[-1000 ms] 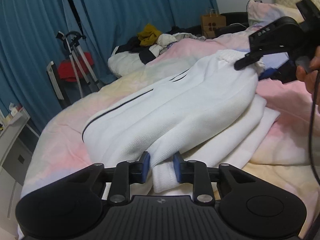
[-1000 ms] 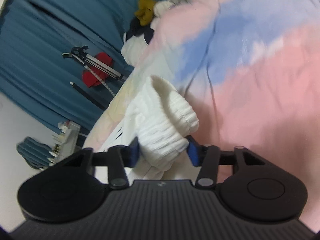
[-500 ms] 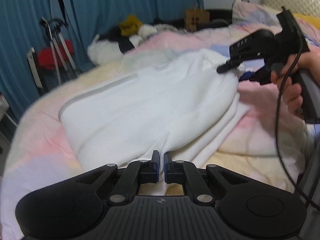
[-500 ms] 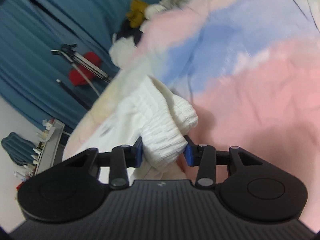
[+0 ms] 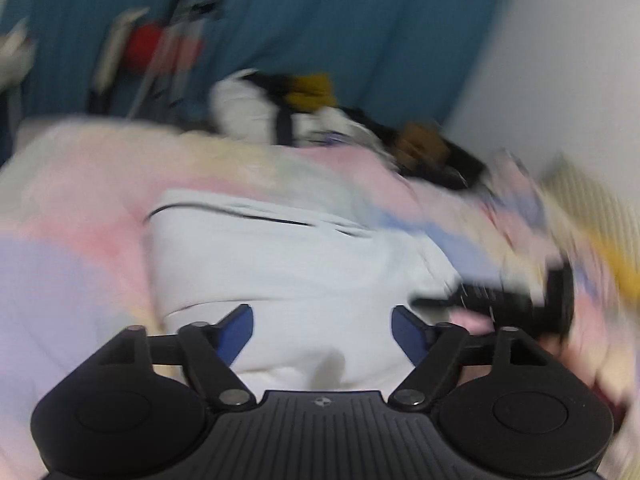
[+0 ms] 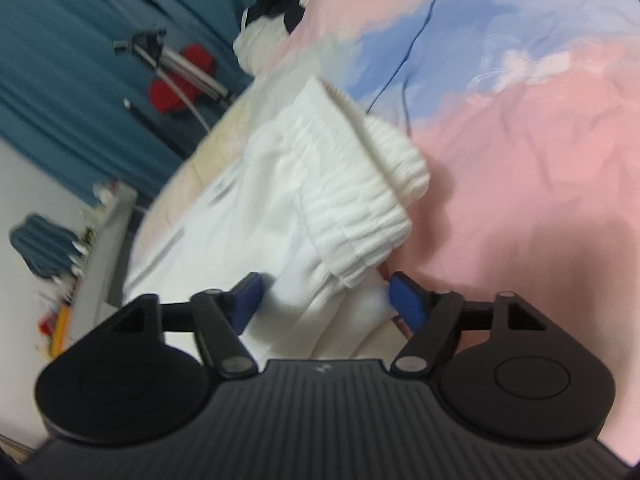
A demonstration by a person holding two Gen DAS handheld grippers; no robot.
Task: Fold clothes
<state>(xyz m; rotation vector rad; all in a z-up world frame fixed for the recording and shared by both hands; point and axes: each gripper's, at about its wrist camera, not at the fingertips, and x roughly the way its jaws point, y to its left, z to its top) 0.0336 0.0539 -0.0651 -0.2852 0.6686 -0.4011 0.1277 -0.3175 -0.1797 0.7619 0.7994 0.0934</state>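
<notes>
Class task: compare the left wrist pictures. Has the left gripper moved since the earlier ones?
Yes. The left gripper has pulled back and up from the white garment, against the blue curtain; its jaws have just opened, holding nothing.

No readable text, label, brand, number or sign anywhere.

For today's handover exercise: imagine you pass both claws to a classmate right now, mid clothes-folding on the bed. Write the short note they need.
Left claw: open, jaws just spread, nothing pinched; it hangs over the white garment.
Right claw: open, jaws just spread; the garment's ribbed cuff lies loose between and beyond the pads, no longer squeezed.
Things: white garment lies folded over itself on the pastel bedspread; a pile of other clothes waits at the far end of the bed.
Done: one fold laid down and released.
Left: probably tidy or fold the garment again, then take the pile. The left view is blurred, so check the edges first.
</notes>
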